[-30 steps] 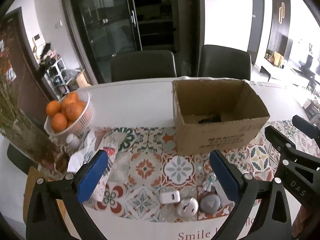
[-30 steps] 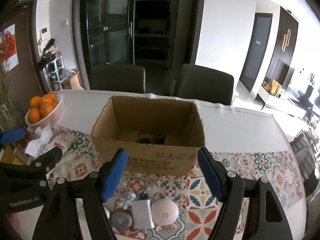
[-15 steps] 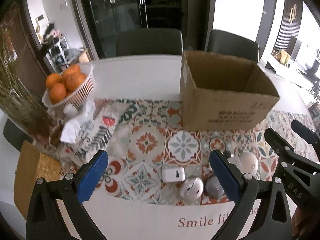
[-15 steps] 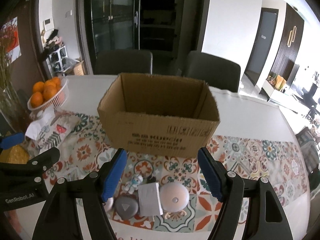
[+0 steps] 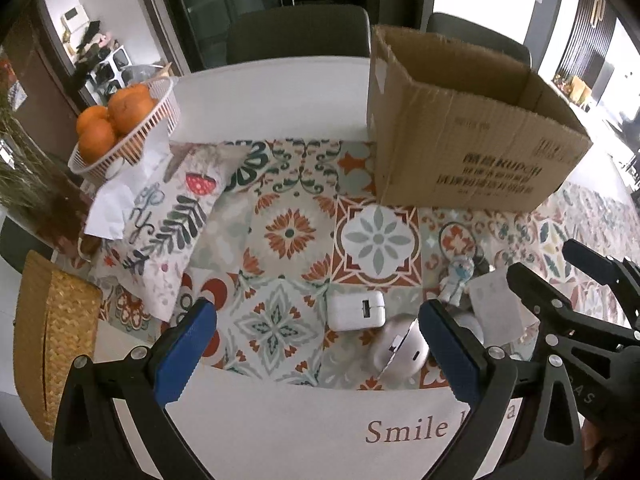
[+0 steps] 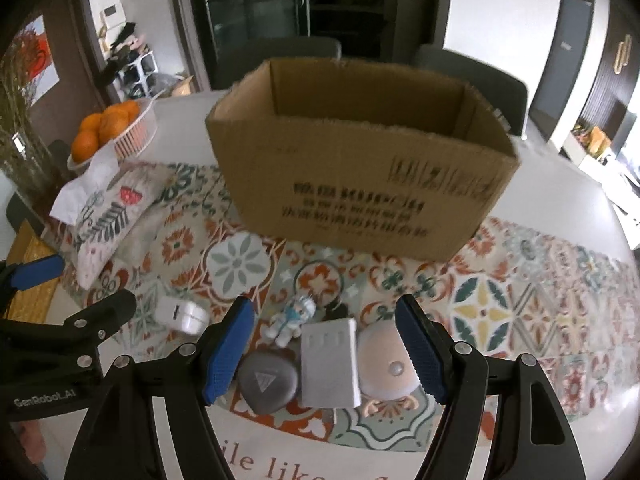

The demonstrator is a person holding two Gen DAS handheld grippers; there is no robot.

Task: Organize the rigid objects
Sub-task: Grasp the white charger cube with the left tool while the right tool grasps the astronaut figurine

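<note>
An open cardboard box (image 5: 460, 152) (image 6: 360, 184) stands on the patterned mat. Small objects lie near the mat's front edge: a white charger (image 5: 356, 310) (image 6: 180, 314), a silver mouse (image 5: 398, 354), an astronaut figure (image 6: 290, 318) (image 5: 458, 280), a grey rounded case (image 6: 268, 380), a white flat box (image 6: 330, 360) (image 5: 496, 306) and a round white-pink lamp (image 6: 386, 366). My left gripper (image 5: 316, 356) is open and empty, low over the charger and mouse. My right gripper (image 6: 324, 350) is open and empty, its fingers on either side of the case, box and lamp.
A white basket of oranges (image 5: 124, 128) (image 6: 116, 128) sits at the back left, by a printed cushion (image 5: 168, 220) with a tissue. A woven box (image 5: 52, 344) is at the left edge. Dried plants stand far left. Two dark chairs are behind the table.
Both grippers have come down and closer to the small objects, which now look larger. The box interior has dropped out of sight. Both jaws stay open.
</note>
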